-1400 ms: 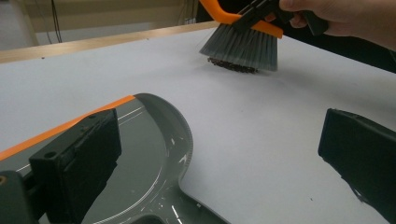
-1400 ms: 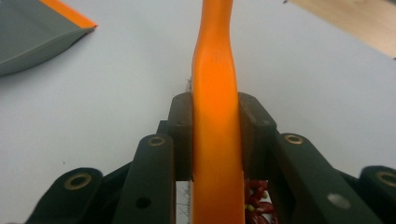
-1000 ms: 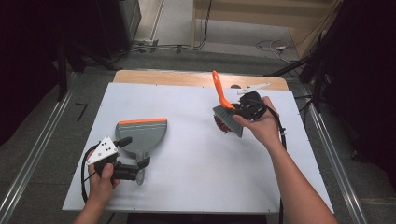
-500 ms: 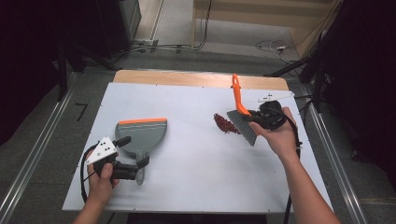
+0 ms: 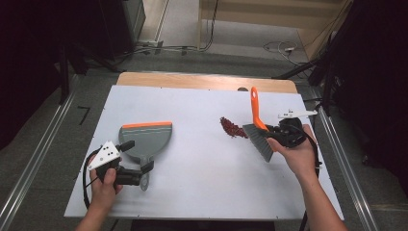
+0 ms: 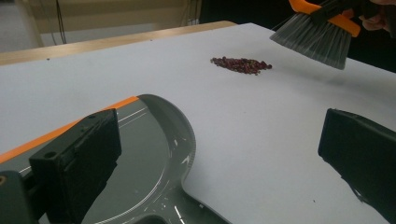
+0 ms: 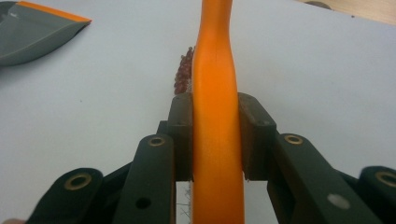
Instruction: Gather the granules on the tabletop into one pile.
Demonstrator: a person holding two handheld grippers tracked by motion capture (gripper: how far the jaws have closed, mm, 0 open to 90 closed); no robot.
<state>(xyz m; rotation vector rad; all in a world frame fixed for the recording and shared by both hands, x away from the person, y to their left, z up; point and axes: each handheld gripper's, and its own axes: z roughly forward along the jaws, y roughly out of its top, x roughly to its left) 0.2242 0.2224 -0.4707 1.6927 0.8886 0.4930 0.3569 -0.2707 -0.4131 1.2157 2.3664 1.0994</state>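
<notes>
Two tools work a white worktop [image 5: 202,192]: the right tool [image 5: 284,136], clamped on an orange-handled brush [image 5: 257,132], hovers beside a pile of red grains [image 5: 233,128]; the left tool [image 5: 137,173], jaws spread, straddles the grey dustpan [image 5: 146,137]. Sweeping toward the pan seems next.

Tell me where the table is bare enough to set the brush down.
The widest bare patch lies between the dustpan and the pile of red bits, running down to the table's near edge. The far left corner behind the dustpan is free too. It is crowded at the right, where the right gripper holds the brush beside the pile.
</notes>
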